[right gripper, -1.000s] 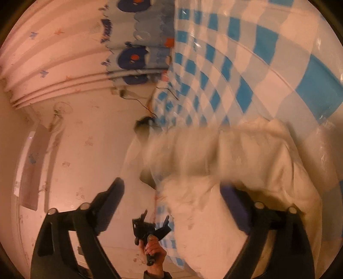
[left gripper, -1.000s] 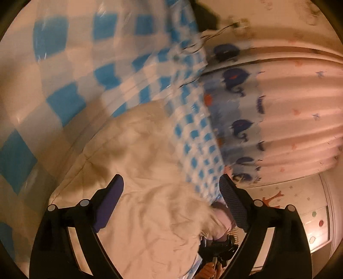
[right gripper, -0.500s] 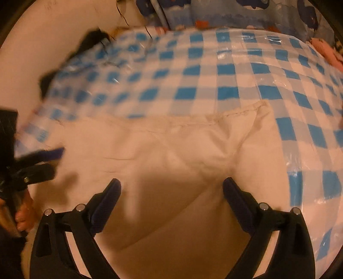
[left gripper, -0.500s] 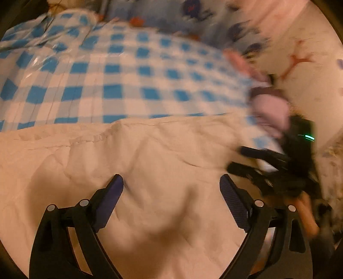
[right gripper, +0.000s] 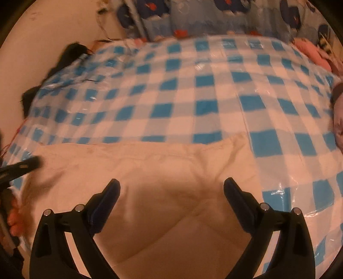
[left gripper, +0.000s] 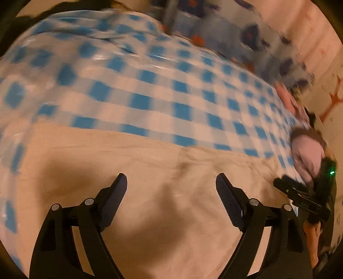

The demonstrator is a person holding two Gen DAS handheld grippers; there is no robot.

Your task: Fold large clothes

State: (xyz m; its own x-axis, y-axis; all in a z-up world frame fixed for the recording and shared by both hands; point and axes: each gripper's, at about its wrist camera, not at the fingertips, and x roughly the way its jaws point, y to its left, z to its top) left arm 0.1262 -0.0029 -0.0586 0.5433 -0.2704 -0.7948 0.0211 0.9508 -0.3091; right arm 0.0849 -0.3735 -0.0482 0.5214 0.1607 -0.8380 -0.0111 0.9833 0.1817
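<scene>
A large cream garment lies spread flat on a bed with a blue and white checked cover. It also shows in the right wrist view, with its far right corner on the checks. My left gripper is open and empty, just above the cloth. My right gripper is open and empty above the cloth too. The right gripper also shows at the right edge of the left wrist view. The left gripper's finger shows at the left edge of the right wrist view.
The checked cover has a shiny plastic film over it. A blue cartoon-print curtain hangs behind the bed. A pink item lies at the far right. A dark object sits at the bed's far left corner by the wall.
A second ago both views were tilted and the cloth was bunched and moving. Now the cloth lies flat on the bed and both open grippers hover over it.
</scene>
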